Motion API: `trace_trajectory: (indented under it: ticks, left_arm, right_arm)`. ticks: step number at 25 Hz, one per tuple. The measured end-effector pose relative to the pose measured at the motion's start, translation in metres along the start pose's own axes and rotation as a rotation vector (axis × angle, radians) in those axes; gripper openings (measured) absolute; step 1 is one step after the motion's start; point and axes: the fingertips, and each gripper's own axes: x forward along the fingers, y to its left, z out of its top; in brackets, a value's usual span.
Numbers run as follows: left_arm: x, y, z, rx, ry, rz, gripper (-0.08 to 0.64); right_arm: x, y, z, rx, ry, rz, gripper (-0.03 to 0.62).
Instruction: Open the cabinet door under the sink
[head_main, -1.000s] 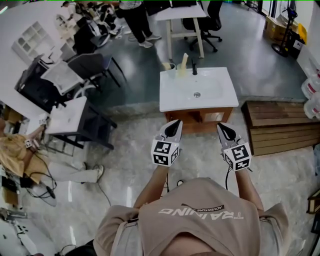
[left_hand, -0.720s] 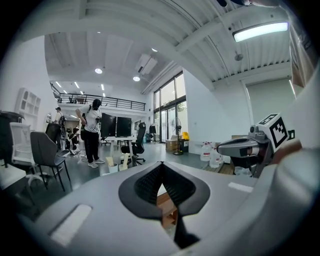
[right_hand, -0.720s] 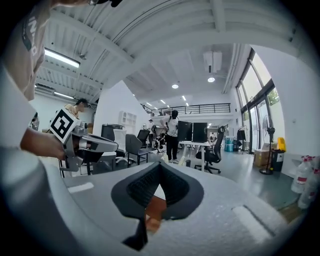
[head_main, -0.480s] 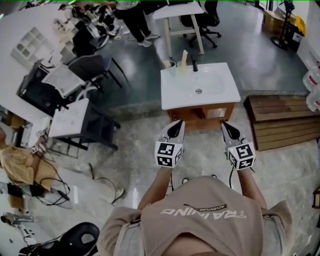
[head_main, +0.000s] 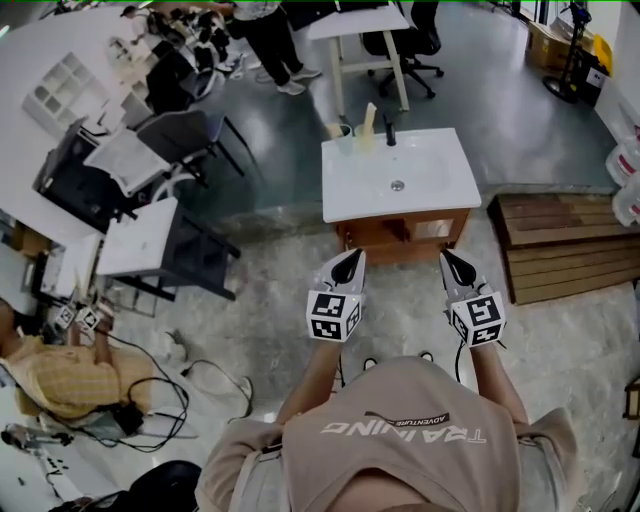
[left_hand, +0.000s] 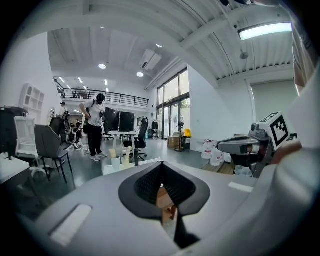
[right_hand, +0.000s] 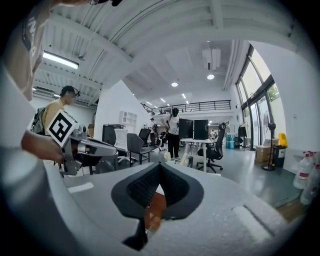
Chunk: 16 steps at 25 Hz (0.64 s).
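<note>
The cabinet (head_main: 405, 238) stands on the floor (head_main: 270, 300) straight ahead of me, under the white sink (head_main: 435, 190), with its wooden front facing both tools. The left tool (head_main: 350, 260) points at the front's left part and the right tool (head_main: 449, 260) at its right part. Both tips are near the wood but apart from it. From above I cannot tell where the door's edge or handle runs.

The left gripper view shows the left tool's jaws pressed together at the tip with nothing held, and a sliver of brown wood shows through the notch below them. The right gripper view gives the same reading for the right tool: pads meeting, nothing held, brown wood low in the gap. Each of these views also catches the other tool off to its side, which confirms they are level with each other. They also show a person (left_hand: 94, 125) standing by desks far behind the sink. Only the head view shows the faucet (head_main: 389, 132) at the sink's back edge and the wooden pallet (head_main: 560, 250) to the right of the cabinet.

Against a second ago, the tools and cabinet keep nearly the same places. The clearest change is the seated person (head_main: 60, 375) at far left, who now sits lower in the head view.
</note>
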Motion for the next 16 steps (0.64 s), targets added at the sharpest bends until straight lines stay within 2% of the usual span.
trace_trajectory:
  ticks: [6,16]
  left_arm:
    - [0.009,-0.011,0.0,-0.003,-0.008,-0.042,0.017]
    - [0.021,-0.022,-0.01,-0.014,0.009,-0.073,0.017]
  right_arm:
    - [-0.007,-0.026,0.007,-0.097,0.003,-0.04,0.002]
    - [-0.01,-0.01,-0.023,-0.036,0.056,0.003,0.002]
